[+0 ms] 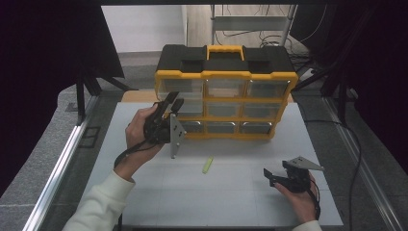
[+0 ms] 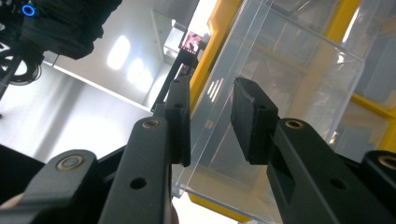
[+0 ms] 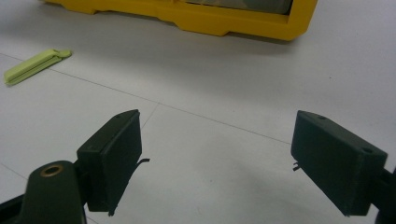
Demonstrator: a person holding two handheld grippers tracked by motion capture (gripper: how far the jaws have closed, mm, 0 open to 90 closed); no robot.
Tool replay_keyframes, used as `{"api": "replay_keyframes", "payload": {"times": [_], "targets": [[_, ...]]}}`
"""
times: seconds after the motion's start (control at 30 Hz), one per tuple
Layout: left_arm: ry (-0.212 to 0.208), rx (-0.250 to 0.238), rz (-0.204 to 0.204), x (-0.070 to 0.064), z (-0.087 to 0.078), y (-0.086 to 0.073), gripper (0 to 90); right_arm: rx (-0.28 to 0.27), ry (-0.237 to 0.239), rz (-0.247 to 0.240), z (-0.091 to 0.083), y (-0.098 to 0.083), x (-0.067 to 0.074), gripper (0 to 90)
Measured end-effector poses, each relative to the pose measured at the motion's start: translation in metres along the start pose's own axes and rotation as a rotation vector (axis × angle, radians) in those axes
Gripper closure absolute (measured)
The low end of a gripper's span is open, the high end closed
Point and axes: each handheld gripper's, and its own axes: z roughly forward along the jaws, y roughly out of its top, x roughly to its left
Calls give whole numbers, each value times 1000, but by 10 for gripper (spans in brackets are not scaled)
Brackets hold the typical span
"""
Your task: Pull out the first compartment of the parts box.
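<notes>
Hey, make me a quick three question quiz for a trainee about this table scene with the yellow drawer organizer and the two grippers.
1. True or false: the right gripper holds the green clip.
2. Which drawer column of the yellow organizer is the left gripper at? A) left B) middle C) right
3. In the left gripper view, what lies between the jaws of the gripper?

Key
1. False. Its jaws stand wide open over the bare table, and the clip lies apart from it.
2. A, the left column.
3. The wall of a clear plastic drawer pulled out of the organizer; whether the pads press on it cannot be told.
</notes>
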Motion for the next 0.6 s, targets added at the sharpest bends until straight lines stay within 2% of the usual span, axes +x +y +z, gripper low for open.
{"api": "replay_keyframes", "payload": {"times": [0.2,0.33,0.6], "targets": [[2,-10,-18,0,-2,-1,688,1,0,-1,0,0,0,166],[-1,-5,-9,1,-4,0,689,1,0,-1,1,0,0,166],[1,-17,-22,0,-8,0,688,0,0,-1,0,0,0,165]]}}
